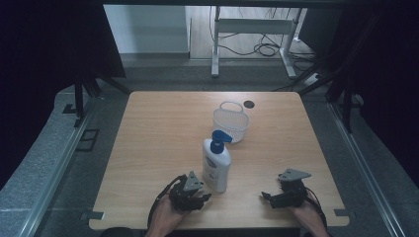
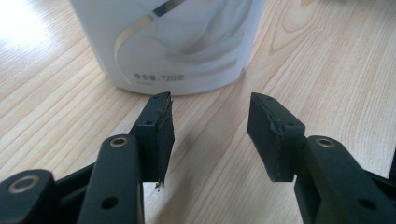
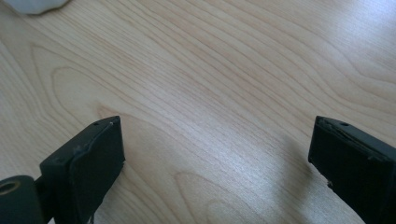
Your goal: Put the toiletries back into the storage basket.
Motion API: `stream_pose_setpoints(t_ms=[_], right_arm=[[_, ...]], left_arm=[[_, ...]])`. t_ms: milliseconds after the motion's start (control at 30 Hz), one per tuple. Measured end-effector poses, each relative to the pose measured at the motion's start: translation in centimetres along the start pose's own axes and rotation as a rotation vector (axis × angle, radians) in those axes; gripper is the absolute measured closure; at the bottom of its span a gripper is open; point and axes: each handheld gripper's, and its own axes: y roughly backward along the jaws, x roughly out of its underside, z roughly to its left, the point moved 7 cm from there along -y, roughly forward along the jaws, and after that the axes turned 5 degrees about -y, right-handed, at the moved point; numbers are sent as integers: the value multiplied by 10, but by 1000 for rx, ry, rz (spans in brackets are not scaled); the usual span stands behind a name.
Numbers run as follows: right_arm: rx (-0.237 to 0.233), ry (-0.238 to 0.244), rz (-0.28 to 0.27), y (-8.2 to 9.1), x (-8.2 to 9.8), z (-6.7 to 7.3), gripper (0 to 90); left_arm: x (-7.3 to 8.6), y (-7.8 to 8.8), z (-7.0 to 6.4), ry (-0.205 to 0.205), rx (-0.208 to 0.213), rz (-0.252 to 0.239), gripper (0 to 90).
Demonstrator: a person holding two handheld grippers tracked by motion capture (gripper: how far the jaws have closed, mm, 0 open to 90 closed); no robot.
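A white pump bottle [image 1: 216,165] with a blue pump head stands upright near the table's front middle. My left gripper [image 1: 203,197] rests just left of and in front of it, open; in the left gripper view the bottle's base [image 2: 175,44] stands a short way beyond the open gripper [image 2: 210,126], untouched. My right gripper [image 1: 267,196] sits at the front right, jaws pointing left, open. In the right gripper view its wide-apart gripper [image 3: 215,163] has bare wood between the pads, with a white bottle edge [image 3: 35,4] at the top left corner.
A white wire basket [image 1: 230,123] with a handle stands behind the bottle, mid-table. A dark round grommet [image 1: 248,104] lies near the far edge. The wooden table [image 1: 158,138] has bare room on its left and right sides. Dark curtains and metal frames flank it.
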Motion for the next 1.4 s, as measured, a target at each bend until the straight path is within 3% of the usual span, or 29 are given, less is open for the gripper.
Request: stream_pose_setpoints(t_ms=[233,667,900,1200,1400], right_arm=[[-34,33,-25,4,-4,7,20],[-59,45,-41,6,-9,14,0],[-77,56,-76,9,-15,20,0],[-108,34,-113,13,-24,26,0],[-123,35,-133,15,-31,32,0]], left_arm=[[4,-1,2,1,-6,14,430],[12,4,12,35,-17,13,335],[16,1,13,45,-22,29,278],[23,-4,17,36,-35,66,215],[25,-6,19,33,-49,59,170]])
